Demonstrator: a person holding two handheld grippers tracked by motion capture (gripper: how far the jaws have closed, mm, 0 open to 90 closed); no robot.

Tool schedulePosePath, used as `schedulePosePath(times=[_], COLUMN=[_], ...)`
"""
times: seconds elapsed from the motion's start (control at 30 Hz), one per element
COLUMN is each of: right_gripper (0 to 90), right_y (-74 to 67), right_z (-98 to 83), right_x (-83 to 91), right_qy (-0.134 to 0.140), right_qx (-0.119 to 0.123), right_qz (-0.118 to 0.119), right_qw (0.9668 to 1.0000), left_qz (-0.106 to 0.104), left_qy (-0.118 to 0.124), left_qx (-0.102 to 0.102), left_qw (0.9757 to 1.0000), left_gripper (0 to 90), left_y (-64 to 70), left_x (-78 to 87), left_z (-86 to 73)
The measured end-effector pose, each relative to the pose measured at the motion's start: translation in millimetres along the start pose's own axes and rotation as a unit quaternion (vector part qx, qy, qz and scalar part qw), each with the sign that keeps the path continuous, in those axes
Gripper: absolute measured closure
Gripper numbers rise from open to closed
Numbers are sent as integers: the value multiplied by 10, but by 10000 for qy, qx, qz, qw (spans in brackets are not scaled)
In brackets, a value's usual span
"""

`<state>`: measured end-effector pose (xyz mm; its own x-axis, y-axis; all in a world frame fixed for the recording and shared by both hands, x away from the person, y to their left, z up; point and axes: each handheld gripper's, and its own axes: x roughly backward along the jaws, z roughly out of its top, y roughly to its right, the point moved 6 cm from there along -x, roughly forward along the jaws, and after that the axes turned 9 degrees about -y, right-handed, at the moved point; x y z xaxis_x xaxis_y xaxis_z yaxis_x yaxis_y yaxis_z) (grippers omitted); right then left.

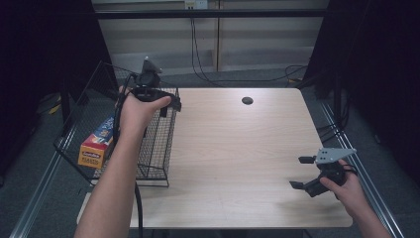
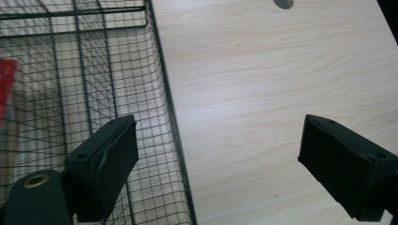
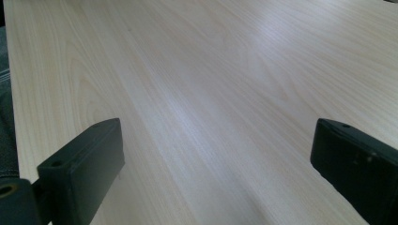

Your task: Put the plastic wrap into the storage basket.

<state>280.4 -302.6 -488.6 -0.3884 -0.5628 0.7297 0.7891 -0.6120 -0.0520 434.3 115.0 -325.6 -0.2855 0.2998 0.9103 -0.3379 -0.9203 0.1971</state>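
A black wire basket stands at the table's left edge, and a yellow and orange box lies in it. My left gripper hovers over the basket's right rim near the far corner. In the left gripper view this gripper is open and empty, with the basket's rim running beneath and the wood to the right. A red corner of the box shows at the left there. My right gripper sits low over the table's near right part. It is open with bare wood between the jaws.
The light wooden table has a dark round cable hole near its far edge, also at the top of the left gripper view. Cables hang behind the table. Metal rails run along both sides on the floor.
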Motion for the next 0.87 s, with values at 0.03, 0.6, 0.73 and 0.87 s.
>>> schedulePosePath(times=[0.03, 0.6, 0.73, 0.87], right_gripper=[27, 27, 27, 25], right_y=[-3, -13, -9, -3], right_z=[-2, -19, -29, -44], right_x=[1, -22, -33, -52], right_qy=[-14, -68, -99, -116], right_qx=[-14, 2, 5, -24], right_qz=[6, 2, -8, -31], right_qw=[10000, 10000, 10000, 9999], left_qz=[-34, -353, -434, -458], left_qy=[-4, 16, 9, 62], left_qx=[-32, -638, -775, -894], left_qw=[10000, 9973, 9960, 9949], left_gripper=[120, 117, 112, 107], left_y=[19, 430, 523, 582], left_x=[-17, -429, -542, -661], left_z=[-9, -184, -242, -316])
